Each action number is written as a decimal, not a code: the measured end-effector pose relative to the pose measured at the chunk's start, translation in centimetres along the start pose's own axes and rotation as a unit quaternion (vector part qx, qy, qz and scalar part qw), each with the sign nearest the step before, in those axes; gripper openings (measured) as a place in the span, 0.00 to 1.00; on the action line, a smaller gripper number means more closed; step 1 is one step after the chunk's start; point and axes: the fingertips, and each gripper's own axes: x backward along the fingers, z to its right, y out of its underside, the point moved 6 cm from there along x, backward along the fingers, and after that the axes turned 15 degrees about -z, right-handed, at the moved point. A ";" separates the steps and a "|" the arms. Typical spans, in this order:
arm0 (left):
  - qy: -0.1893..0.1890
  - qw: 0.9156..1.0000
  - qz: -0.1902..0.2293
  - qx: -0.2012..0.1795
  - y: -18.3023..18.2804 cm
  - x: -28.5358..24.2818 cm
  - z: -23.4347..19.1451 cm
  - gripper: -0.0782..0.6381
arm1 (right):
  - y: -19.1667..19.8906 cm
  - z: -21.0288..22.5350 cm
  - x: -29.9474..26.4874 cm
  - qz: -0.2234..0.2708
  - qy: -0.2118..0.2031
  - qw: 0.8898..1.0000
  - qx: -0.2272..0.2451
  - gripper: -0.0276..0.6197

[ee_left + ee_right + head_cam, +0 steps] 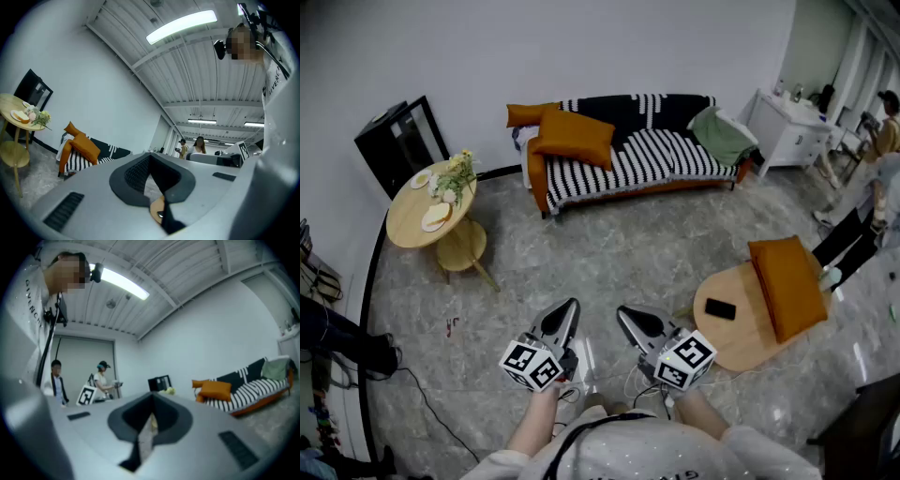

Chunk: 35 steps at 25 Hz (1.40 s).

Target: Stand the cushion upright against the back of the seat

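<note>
Left tool (570, 306) and right tool (623, 314) are both clenched on nothing, side by side, near, over the floor (609, 244). 1 orange cushion (787, 286) lies flat on the round worktop (741, 345) at near right, just beside a black phone (720, 309). 2 more orange pillows (574, 138) sit at the left end of the striped sofa (666, 159), far, against the wall.
</note>
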 end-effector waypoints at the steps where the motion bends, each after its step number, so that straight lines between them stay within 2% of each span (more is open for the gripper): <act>1: -0.002 1.000 0.000 -0.004 -0.1 -0.2 0.2 0.14 | -0.1 0.2 0.1 0.002 0.000 1.000 0.002 0.07; 7: -0.003 0.999 0.006 -0.038 -1.3 -2.1 0.8 0.14 | -1.0 1.9 0.7 0.020 0.010 1.000 0.005 0.07; 13: -0.023 0.999 0.007 -0.038 -0.8 -2.8 1.3 0.14 | -0.4 2.7 1.0 0.010 0.024 1.000 0.017 0.07; 19: -0.036 0.998 0.007 -0.047 -0.5 -3.4 0.3 0.14 | -0.2 3.8 0.7 0.015 0.017 0.999 0.023 0.07; 24: -0.042 0.999 0.008 -0.026 -0.7 -6.0 -3.5 0.14 | -0.5 7.3 -0.8 0.015 0.033 0.999 0.011 0.07; 28: -0.035 0.999 0.005 -0.020 -1.9 -10.0 -7.4 0.14 | -1.7 11.8 -3.5 0.018 0.040 0.999 0.002 0.07; 35: -0.022 0.999 -0.004 -0.037 -7.6 -16.8 -16.2 0.14 | -7.1 19.5 -13.0 0.018 0.025 0.999 -0.008 0.07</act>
